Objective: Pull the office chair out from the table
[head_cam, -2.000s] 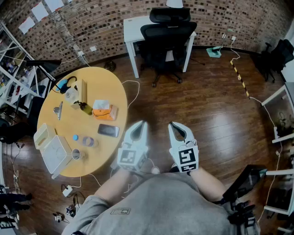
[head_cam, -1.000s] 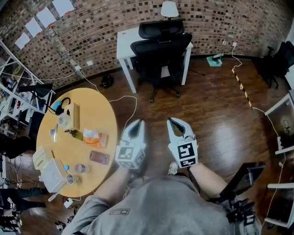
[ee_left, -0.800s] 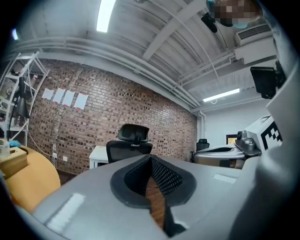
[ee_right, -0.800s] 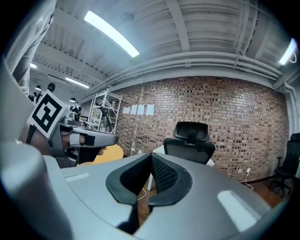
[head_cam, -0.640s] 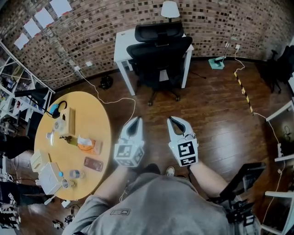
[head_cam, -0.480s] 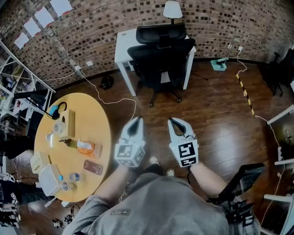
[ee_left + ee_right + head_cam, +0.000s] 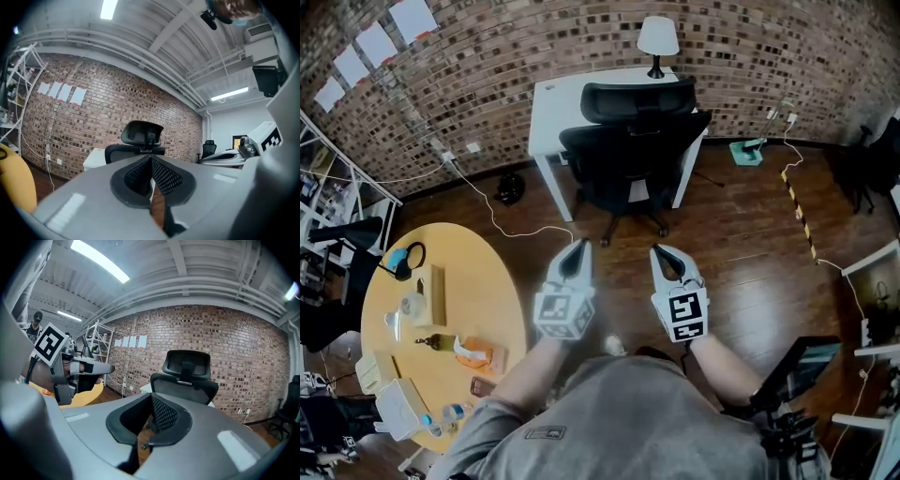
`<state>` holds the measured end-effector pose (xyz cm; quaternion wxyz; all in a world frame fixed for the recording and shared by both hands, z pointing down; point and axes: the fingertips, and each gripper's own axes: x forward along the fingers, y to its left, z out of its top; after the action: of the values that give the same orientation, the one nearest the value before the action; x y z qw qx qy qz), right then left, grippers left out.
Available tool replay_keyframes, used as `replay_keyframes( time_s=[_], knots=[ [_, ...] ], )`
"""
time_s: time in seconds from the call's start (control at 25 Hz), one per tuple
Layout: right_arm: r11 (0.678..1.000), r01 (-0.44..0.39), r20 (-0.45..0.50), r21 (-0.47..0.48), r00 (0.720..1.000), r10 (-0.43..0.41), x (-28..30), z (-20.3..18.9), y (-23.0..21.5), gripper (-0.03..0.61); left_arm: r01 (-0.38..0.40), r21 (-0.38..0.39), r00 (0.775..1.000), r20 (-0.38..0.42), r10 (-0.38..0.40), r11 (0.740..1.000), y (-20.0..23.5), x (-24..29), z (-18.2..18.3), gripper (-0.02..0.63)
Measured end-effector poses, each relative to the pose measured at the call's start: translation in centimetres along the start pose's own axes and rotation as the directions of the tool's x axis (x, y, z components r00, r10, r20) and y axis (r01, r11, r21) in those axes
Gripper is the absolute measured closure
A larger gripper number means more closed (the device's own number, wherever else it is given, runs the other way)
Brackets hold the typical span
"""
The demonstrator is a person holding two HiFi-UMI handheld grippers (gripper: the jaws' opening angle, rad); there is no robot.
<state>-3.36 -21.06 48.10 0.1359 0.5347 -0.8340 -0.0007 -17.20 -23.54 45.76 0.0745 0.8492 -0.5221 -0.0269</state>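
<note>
Item: office chair [image 7: 633, 159] sat tucked at white table [image 7: 551, 94], untouched.
Grip L: left gripper [image 7: 578, 244] jaws together, empty.
Grip R: right gripper [image 7: 657, 250] same.
Change: chair nearer than before; approach only.

Head view: the camera sits above the person and faces forward and steeply down. The left gripper [image 7: 579, 246] and right gripper [image 7: 658, 253] lie at frame centre, close under the lens, with the wooden floor [image 7: 741, 234] beyond.

Left gripper view: the camera rides on that gripper, low, and faces along its jaws toward the office chair [image 7: 140, 139] and brick wall [image 7: 70, 126].

Right gripper view: same mounting and heading; the left gripper shows at its left edge.

Shared by all three views: the office chair, the white table [image 7: 558, 98] behind it and the brick wall, all well ahead. The edge of the round table [image 7: 473, 309] shows at the left of each view
</note>
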Motion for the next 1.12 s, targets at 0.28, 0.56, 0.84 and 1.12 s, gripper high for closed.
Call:
replay_keyframes(
  time_s=[0.28, 0.56, 0.84, 1.12],
  knots=[
    [0.999, 0.027, -0.015, -0.033, 1.000, -0.027, 5.6, 0.3, -4.1, 0.565, 0.009, 0.006, 1.000, 0.011, -0.009, 1.000, 3.0, 6.6, 0.2, 0.612],
    [0.998, -0.031, -0.008, -0.057, 0.999, 0.031, 12.1, -0.4, -12.9, 0.565, -0.091, 0.027, 0.996, 0.000, 0.091, 0.996, 3.8, 15.3, -0.4, 0.612],
    [0.994, -0.086, 0.002, -0.062, 0.996, 0.086, 16.9, -0.4, -19.9, 0.565, -0.189, 0.028, 0.982, 0.002, 0.189, 0.982, 3.8, 21.7, -0.4, 0.612],
    [0.989, -0.141, -0.022, -0.055, 0.990, 0.139, 20.2, -1.4, -23.8, 0.565, -0.271, 0.020, 0.962, -0.029, 0.271, 0.962, 4.4, 25.1, -1.6, 0.612]
  ],
)
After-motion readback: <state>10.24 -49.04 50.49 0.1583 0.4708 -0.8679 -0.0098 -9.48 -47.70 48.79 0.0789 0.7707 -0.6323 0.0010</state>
